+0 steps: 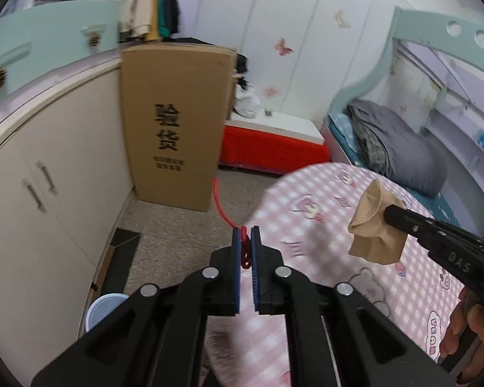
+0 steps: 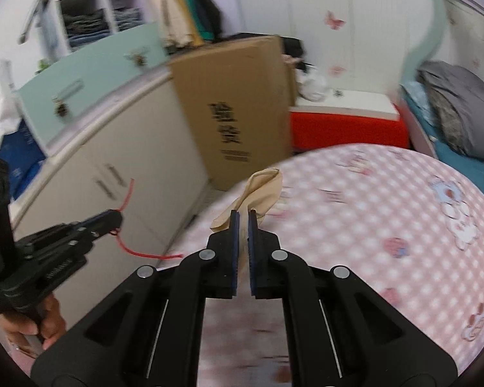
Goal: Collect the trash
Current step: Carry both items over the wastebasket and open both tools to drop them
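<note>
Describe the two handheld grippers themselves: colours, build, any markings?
Both match. The left gripper and right gripper are matte black plastic linkages with round silver pivot pins, and flat fingers faced with blue ribbed pads. White lettering marks the right gripper's side, seen from the left wrist camera. Bare hands hold them; no cables visible.

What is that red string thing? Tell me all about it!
The red string is a thin, stiff-looking cord, like plastic wire, bent in loose curves. The left gripper pinches it near a knotted or looped part, with its jaws shut on it. One end pokes up, the other trails down and sideways. It hangs in the air beside the pink checked table, touching nothing else that shows.
</note>
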Action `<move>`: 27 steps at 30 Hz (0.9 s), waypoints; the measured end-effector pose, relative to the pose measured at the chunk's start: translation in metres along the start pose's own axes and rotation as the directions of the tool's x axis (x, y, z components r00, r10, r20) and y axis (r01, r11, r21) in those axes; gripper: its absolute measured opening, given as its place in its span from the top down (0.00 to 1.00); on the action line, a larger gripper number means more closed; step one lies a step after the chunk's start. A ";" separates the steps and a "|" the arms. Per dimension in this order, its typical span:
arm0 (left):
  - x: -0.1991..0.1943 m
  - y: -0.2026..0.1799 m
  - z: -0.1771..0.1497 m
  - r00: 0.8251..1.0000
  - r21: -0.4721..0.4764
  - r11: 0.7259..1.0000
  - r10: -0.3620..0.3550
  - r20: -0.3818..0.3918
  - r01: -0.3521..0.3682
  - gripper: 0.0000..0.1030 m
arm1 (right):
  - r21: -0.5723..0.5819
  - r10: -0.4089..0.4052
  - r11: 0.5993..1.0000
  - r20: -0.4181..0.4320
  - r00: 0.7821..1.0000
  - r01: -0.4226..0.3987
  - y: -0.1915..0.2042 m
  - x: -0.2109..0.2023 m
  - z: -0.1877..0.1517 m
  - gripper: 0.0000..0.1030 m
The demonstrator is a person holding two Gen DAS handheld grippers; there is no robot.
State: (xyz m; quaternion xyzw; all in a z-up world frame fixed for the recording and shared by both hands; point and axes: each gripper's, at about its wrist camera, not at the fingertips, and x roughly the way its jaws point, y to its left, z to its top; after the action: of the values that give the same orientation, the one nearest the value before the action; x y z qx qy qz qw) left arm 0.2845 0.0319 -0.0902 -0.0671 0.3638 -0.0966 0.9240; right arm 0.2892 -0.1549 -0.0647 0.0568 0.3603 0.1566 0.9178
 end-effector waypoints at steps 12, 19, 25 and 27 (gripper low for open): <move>-0.049 0.126 -0.042 0.977 -0.067 0.976 0.208 0.035 -0.206 0.95 | -0.105 0.173 0.976 -0.136 0.975 -0.188 0.153 0.085 -0.032 0.95; -0.031 0.199 -0.076 0.960 -0.148 0.948 0.276 -0.050 -0.280 0.95 | -0.118 0.201 0.964 -0.253 0.946 -0.237 0.212 0.156 -0.073 0.95; -0.003 0.247 -0.105 0.947 -0.200 0.928 0.290 -0.142 -0.314 0.95 | -0.111 0.198 0.964 -0.314 0.929 -0.243 0.240 0.206 -0.102 0.95; 0.008 0.260 -0.111 0.942 -0.214 0.922 0.292 -0.166 -0.323 0.95 | -0.120 0.184 0.965 -0.318 0.930 -0.232 0.244 0.218 -0.108 0.95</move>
State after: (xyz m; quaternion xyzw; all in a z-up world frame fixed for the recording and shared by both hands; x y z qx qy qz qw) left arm 0.2476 0.2769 -0.2270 -0.1131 0.4384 0.0900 0.8871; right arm 0.3063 0.1464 -0.2308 -0.0020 0.4759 0.2878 0.8311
